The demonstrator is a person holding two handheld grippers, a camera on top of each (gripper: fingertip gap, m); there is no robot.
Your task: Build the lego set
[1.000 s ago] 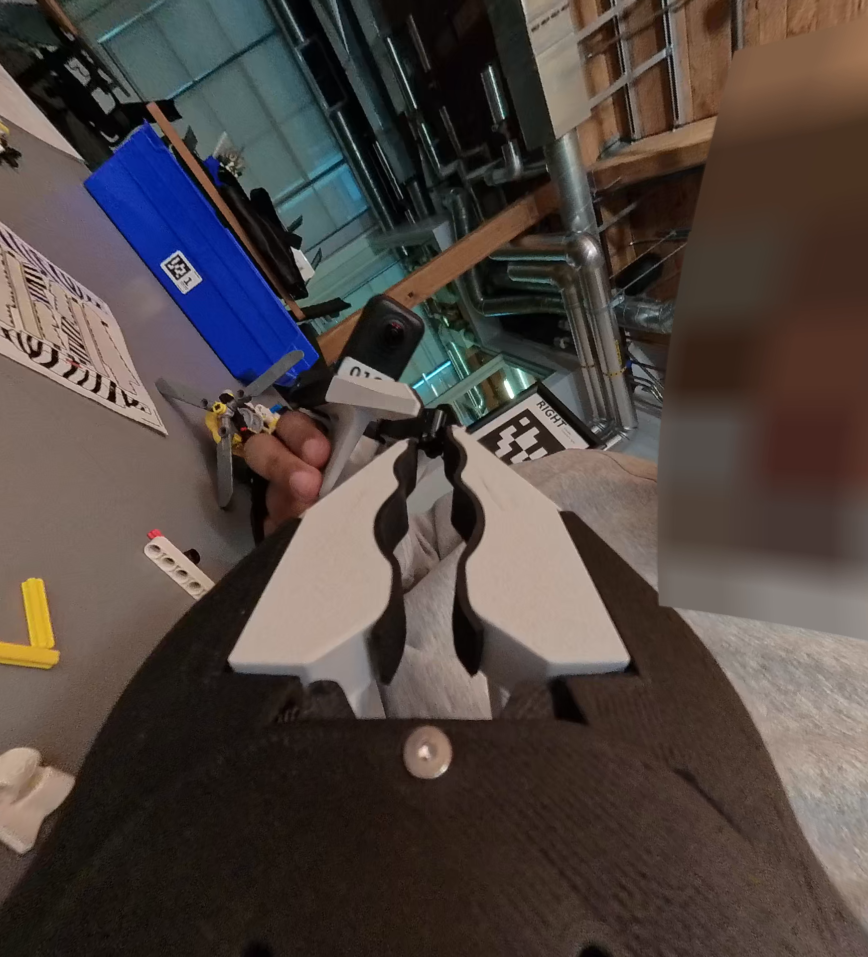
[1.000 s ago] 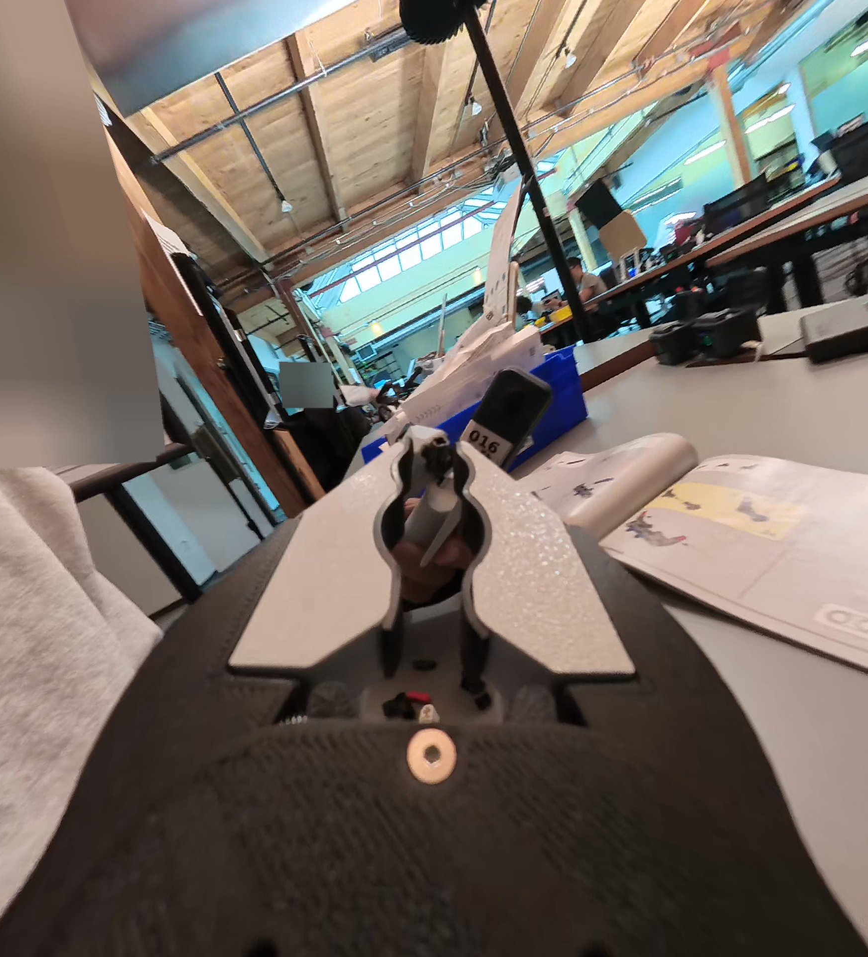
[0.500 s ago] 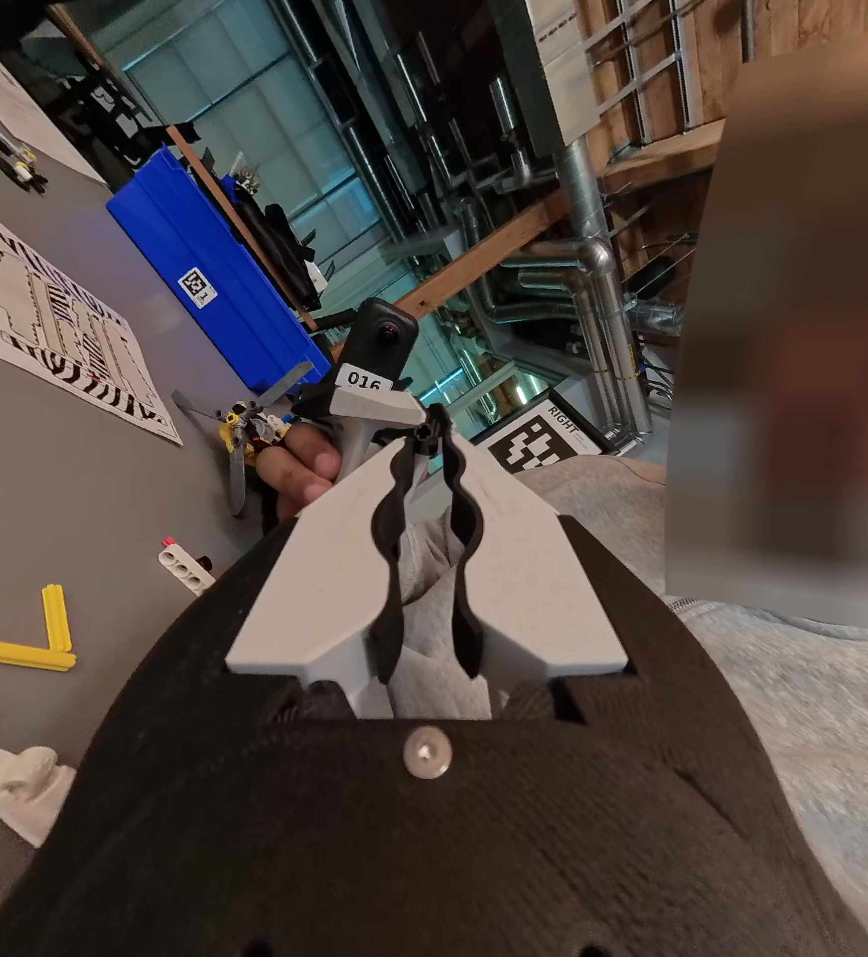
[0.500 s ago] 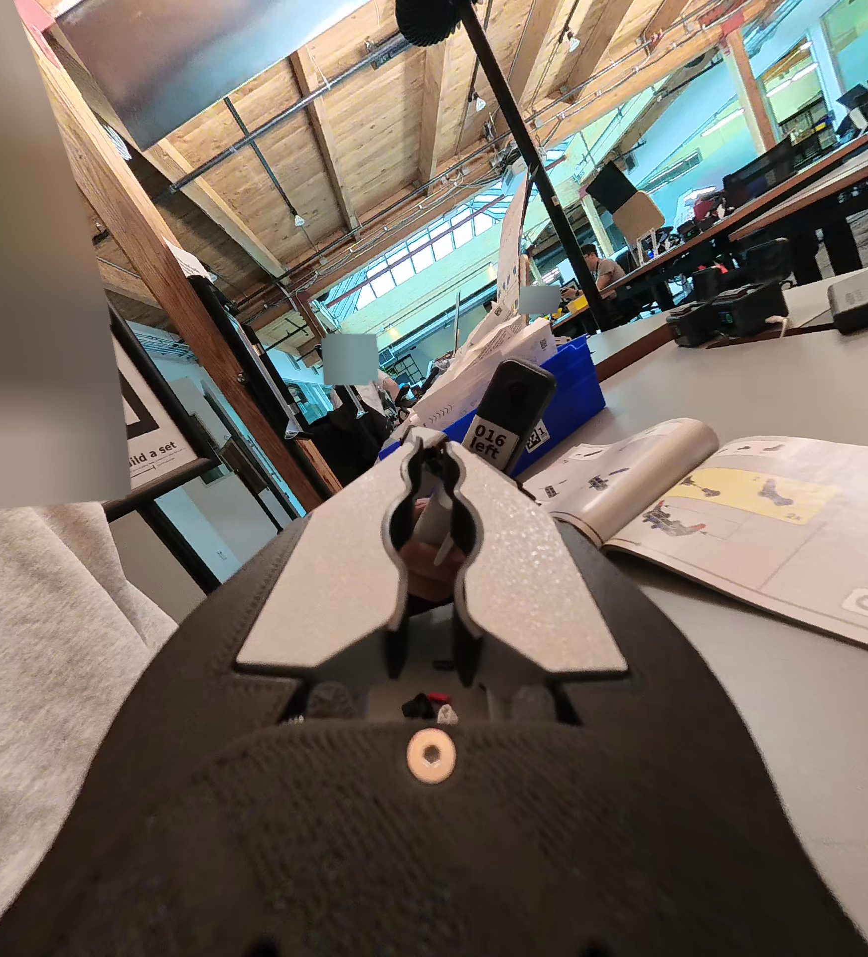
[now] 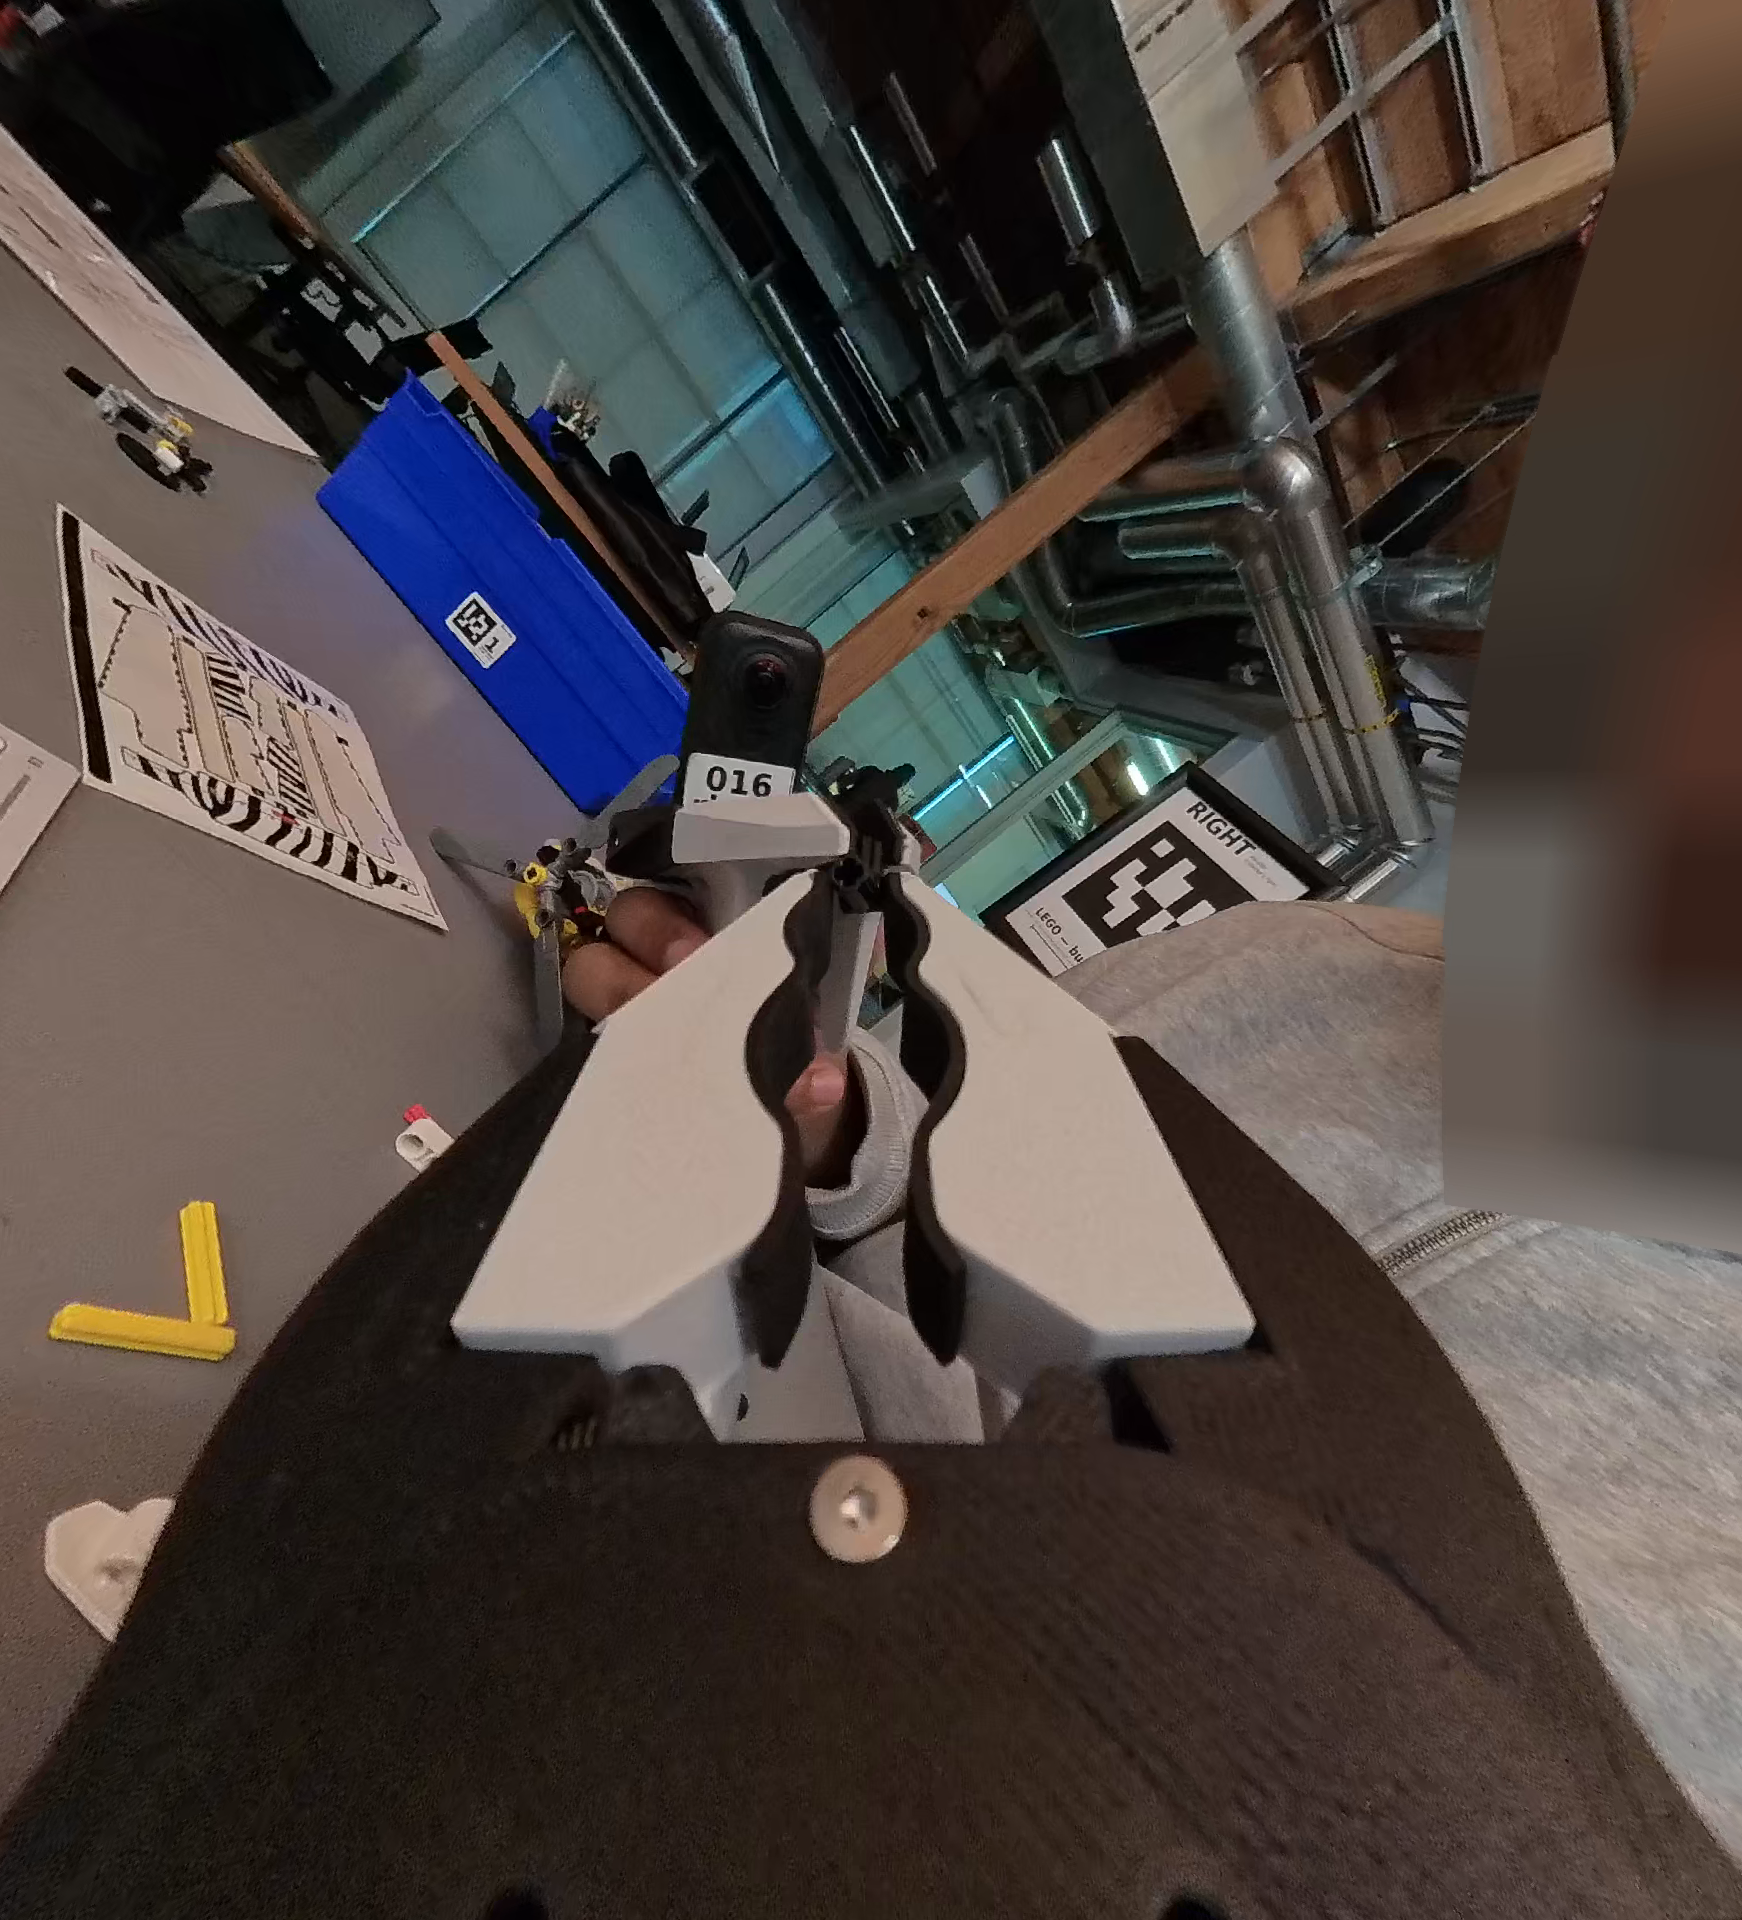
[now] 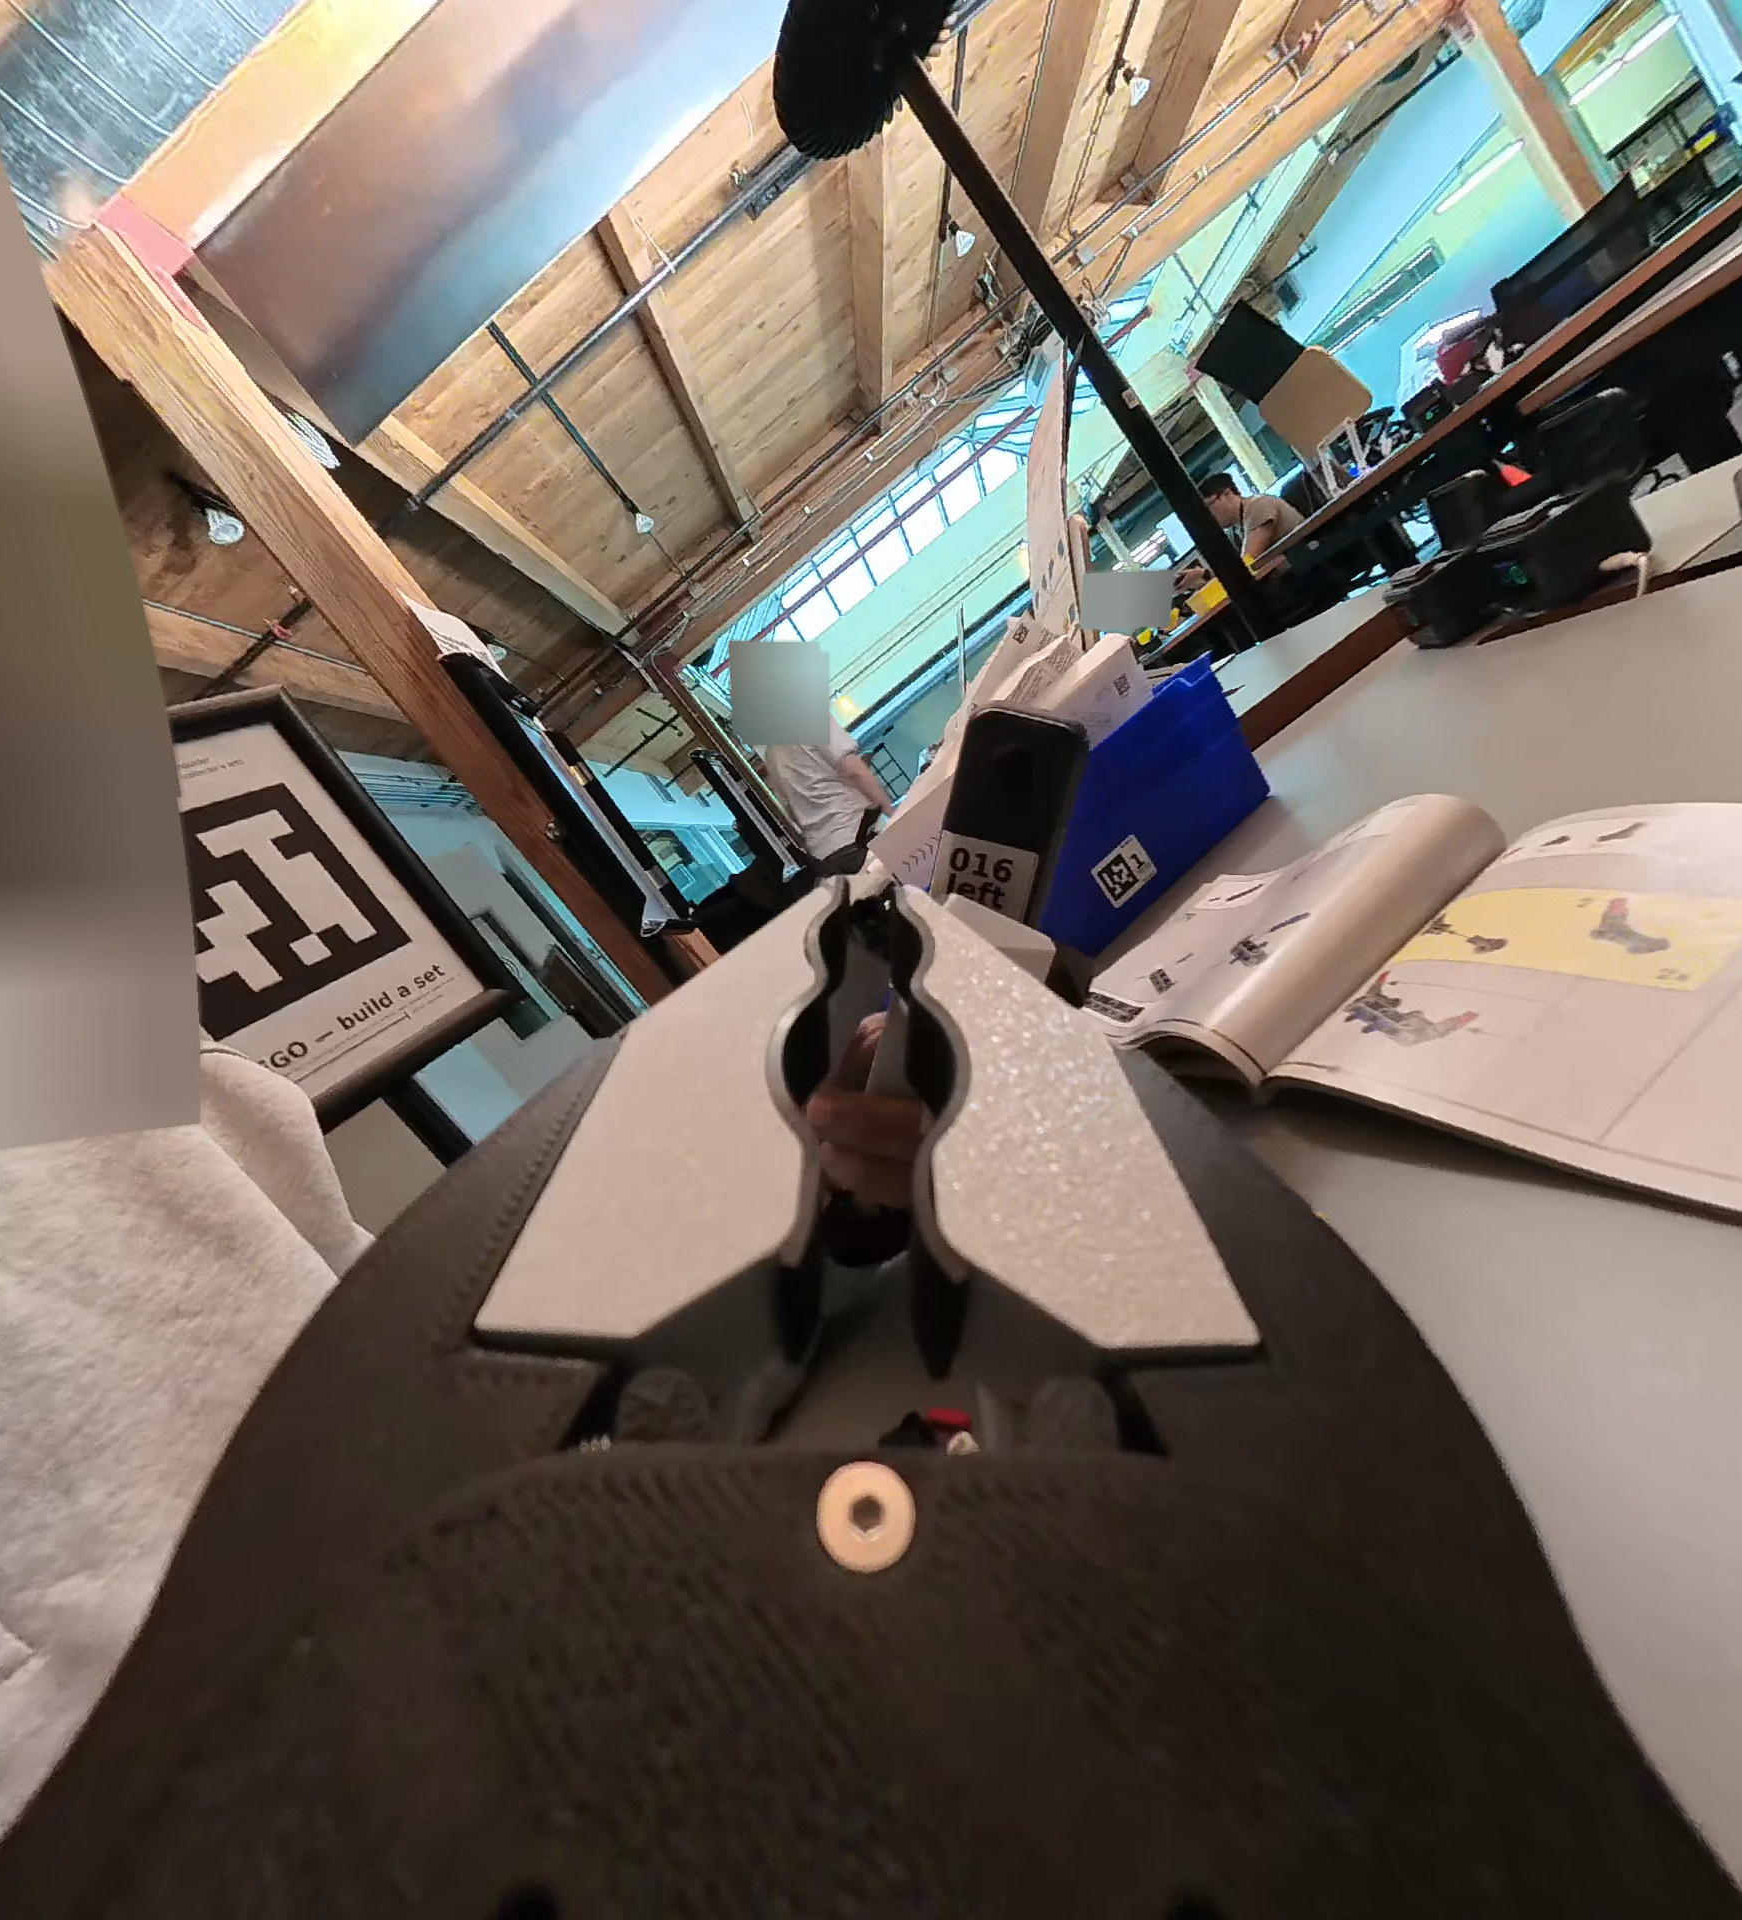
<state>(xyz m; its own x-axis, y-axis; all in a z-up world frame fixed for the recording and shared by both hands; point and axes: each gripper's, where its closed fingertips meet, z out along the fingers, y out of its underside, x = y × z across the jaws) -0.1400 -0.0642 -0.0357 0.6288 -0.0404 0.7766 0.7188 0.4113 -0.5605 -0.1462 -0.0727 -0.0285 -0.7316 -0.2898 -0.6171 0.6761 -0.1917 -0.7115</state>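
Note:
In the left wrist view my left gripper (image 5: 862, 878) is held in the air with its jaws closed on a small black lego part (image 5: 859, 868). My right gripper (image 5: 758, 831) faces it tip to tip, held by a hand (image 5: 628, 945). In the right wrist view my right gripper (image 6: 872, 909) is also closed on a small dark part (image 6: 869, 914) at its tips, with the left gripper's camera (image 6: 1012, 810) just beyond. Whether it is one part or two joined parts is hidden. A lego sub-build with grey blades (image 5: 555, 883) lies on the table.
On the grey table (image 5: 223, 1039) lie a yellow L-shaped piece (image 5: 150, 1314), a white beam with a red pin (image 5: 420, 1138), a white plastic block (image 5: 98, 1558), a sticker sheet (image 5: 243, 727) and a small build (image 5: 145, 426). A blue bin (image 5: 493, 613) and an open instruction booklet (image 6: 1469, 987) stand behind.
Both grippers have tilted and drawn closer, tips now meeting on the black part. More of the table shows in the left view, and a framed sign has come into the right view.

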